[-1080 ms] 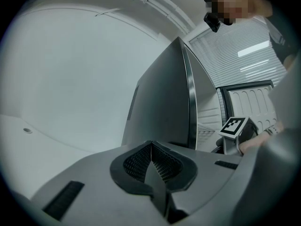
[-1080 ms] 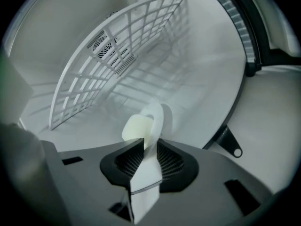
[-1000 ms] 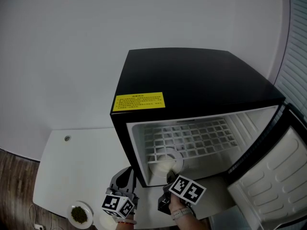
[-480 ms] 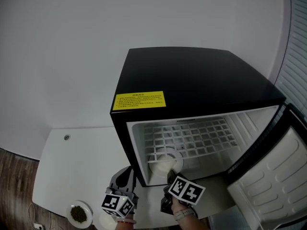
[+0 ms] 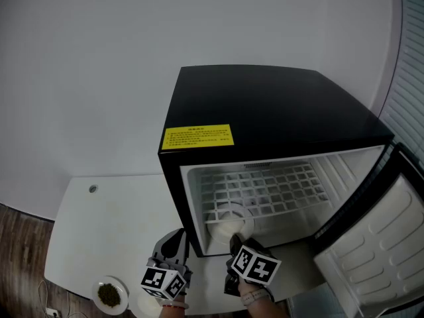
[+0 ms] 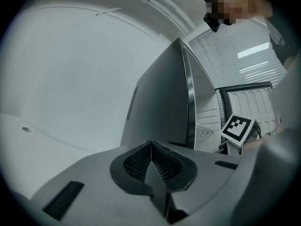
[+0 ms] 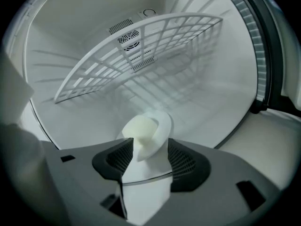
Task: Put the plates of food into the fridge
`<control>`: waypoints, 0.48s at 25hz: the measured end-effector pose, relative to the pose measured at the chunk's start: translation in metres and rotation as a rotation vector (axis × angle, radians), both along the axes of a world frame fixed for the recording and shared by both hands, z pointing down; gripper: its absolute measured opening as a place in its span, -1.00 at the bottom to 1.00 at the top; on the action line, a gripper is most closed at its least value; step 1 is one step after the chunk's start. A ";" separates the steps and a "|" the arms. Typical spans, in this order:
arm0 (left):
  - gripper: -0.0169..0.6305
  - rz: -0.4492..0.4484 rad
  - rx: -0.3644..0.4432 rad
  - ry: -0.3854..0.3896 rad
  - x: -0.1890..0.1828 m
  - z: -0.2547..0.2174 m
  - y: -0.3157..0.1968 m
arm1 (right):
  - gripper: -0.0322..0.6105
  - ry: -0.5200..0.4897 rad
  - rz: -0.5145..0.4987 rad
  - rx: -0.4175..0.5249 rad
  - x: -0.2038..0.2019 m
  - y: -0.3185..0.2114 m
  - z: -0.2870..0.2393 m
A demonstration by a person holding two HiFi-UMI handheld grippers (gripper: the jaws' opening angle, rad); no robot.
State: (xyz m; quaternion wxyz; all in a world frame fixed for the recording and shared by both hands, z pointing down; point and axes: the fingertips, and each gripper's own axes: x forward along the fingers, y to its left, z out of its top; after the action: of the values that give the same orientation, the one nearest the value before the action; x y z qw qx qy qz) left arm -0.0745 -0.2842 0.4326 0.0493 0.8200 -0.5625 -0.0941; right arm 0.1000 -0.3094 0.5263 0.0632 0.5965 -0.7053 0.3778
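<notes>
White plate (image 7: 160,128) of pale food on fridge (image 5: 278,105) floor, between just-opened, parted jaws of right hand-held gripper (image 7: 149,147); near rim indistinct against white floor. Left hand-held gripper (image 6: 150,147) closed, empty.

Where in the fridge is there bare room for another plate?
The wire shelf is bare throughout. The fridge floor is free from the white plate rightward to the right wall; its front left, where that plate is, is crowded. Outside, the table is bare between the fridge and the plate of greens.
</notes>
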 end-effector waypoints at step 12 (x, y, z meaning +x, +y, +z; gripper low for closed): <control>-0.92 0.012 0.007 0.006 -0.001 -0.007 0.012 | -0.25 0.050 -0.070 0.071 -0.012 0.020 -0.013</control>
State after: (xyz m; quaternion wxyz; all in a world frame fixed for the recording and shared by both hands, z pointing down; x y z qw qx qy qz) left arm -0.0755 -0.2726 0.4256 0.0488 0.8231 -0.5572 -0.0982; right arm 0.0877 -0.2893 0.5137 0.0729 0.5825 -0.7370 0.3350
